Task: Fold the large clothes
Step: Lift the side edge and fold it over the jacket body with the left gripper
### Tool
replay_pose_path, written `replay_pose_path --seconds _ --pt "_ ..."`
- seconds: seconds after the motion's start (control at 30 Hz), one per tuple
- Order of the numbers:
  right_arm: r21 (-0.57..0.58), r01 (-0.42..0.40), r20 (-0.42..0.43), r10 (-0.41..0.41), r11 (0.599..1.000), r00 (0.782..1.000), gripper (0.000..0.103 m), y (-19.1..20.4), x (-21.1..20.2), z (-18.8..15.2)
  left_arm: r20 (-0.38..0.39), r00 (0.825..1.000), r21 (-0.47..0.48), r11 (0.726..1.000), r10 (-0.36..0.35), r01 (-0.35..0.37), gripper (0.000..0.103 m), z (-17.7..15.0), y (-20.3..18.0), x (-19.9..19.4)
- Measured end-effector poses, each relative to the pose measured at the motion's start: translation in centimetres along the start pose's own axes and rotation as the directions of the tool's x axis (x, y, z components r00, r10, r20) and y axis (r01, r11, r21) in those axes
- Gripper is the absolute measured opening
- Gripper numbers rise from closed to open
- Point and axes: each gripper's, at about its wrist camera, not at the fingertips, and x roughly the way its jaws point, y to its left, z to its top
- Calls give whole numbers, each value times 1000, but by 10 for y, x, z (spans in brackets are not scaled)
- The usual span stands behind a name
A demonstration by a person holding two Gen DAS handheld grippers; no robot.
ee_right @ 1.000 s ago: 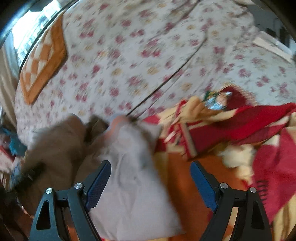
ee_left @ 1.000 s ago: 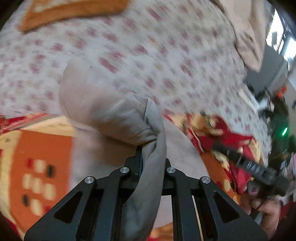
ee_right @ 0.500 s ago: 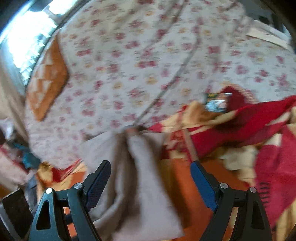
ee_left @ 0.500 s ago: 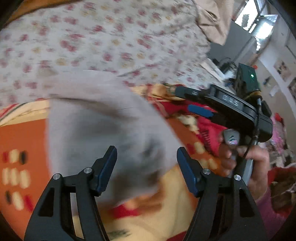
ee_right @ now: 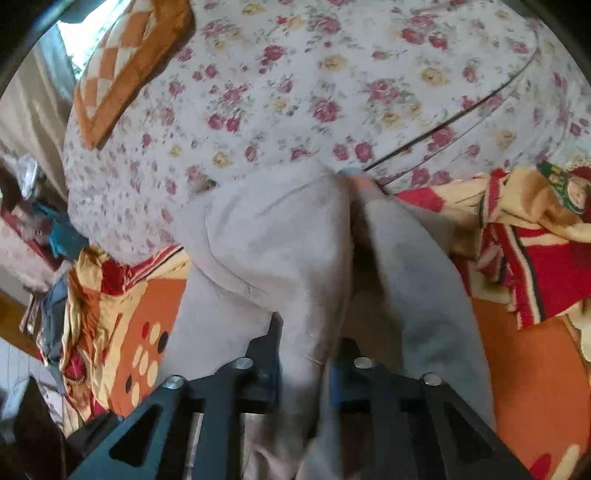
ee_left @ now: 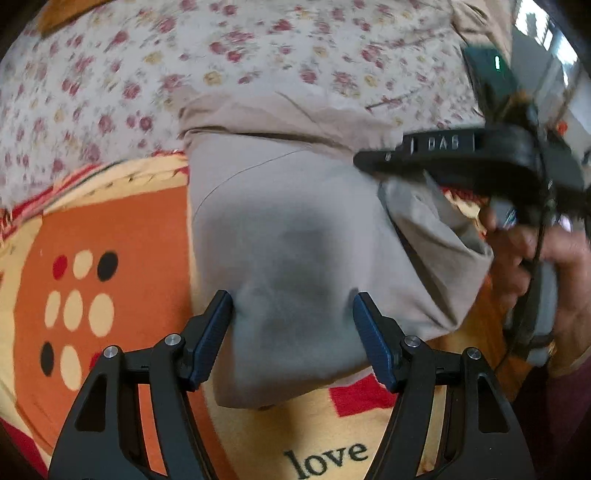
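A grey-beige garment [ee_left: 295, 240] lies folded on an orange and red blanket [ee_left: 122, 236]. My left gripper [ee_left: 291, 332] is open, its blue pads straddling the garment's near edge without pinching it. My right gripper [ee_right: 306, 358] is shut on a fold of the same garment [ee_right: 280, 240] and lifts it. In the left wrist view the right gripper [ee_left: 373, 162] and the hand holding it show at the right, clamped on the garment's right edge.
A floral bedsheet [ee_right: 332, 81] covers the bed beyond the blanket. An orange checkered cushion [ee_right: 122, 62] lies at the far left. Beige cloth [ee_left: 476, 22] hangs at the upper right. Clutter [ee_right: 44, 229] sits beside the bed on the left.
My left gripper let go of the garment and opened over it. My right gripper, open before, closed on a fold of the garment.
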Motion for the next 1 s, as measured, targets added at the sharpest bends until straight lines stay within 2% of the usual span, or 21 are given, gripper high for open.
replay_pose_path --seconds 0.1,0.17,0.2,0.27,0.3,0.37,0.43,0.47,0.5,0.53,0.57,0.6,0.63,0.67,0.7,0.8,0.9,0.97,1.0 --pt "-93 65 64 -59 994 996 10 7 -31 5 20 998 0 998 -60 60 67 -2 1 -6" --pt "-52 105 91 -100 993 991 10 -9 -39 10 27 997 -21 997 -73 74 67 -2 0 -3" --pt "-17 140 85 -138 990 987 10 -21 -34 11 21 998 -17 998 -67 67 67 -2 -3 1" --pt "18 131 8 -131 991 991 12 -38 -13 8 6 999 10 999 -34 34 67 -2 -9 4" --pt "51 112 -31 -110 992 993 26 -47 -7 4 6 1000 31 999 -18 18 67 -3 -12 2" --pt "97 117 -33 -114 988 993 50 -53 -19 3 8 1000 39 999 -16 16 67 -3 -11 0" --pt "101 117 -8 -117 988 993 55 -49 -41 3 3 1000 20 1000 -22 22 67 -2 -8 1" --pt "81 121 7 -122 989 993 62 -43 -54 0 2 1000 15 1000 -23 23 67 -2 -7 2" --pt "53 124 20 -125 991 992 74 -34 -65 -5 3 1000 11 1000 -23 23 67 -2 -7 2" --pt "26 121 22 -122 992 992 78 -26 -69 -13 5 1000 8 1000 -22 22 67 -3 -7 2" --pt "-1 116 13 -116 993 993 78 -20 -69 -19 6 1000 6 1000 -19 19 67 -3 -8 2" --pt "-41 113 -20 -114 993 993 71 -13 -64 -28 7 1000 5 1000 -13 13 67 -4 -9 2" --pt "-67 129 -45 -132 989 990 55 -10 -59 -35 6 1000 5 1000 -11 11 67 -4 -8 1" --pt "-95 164 -66 -171 982 983 18 -9 -53 -41 1 1000 4 1000 -16 16 67 -6 -8 -1" --pt "-137 226 -81 -238 964 968 17 -12 -47 -50 -2 1000 1 1000 -26 26 67 -6 -6 -2" --pt "-123 258 -128 -273 958 953 17 -33 -40 -63 5 997 -41 996 -75 75 67 -8 3 -11" --pt "-71 224 -113 -231 972 966 17 -40 -52 -61 2 989 -150 978 -148 147 69 -7 21 -15" --pt "-25 190 -61 -191 981 980 18 -44 -69 -57 5 987 -192 968 -161 159 69 -5 30 -15" --pt "-1 167 -28 -167 986 986 25 -46 -76 -56 12 989 -197 970 -145 145 69 -4 31 -15"
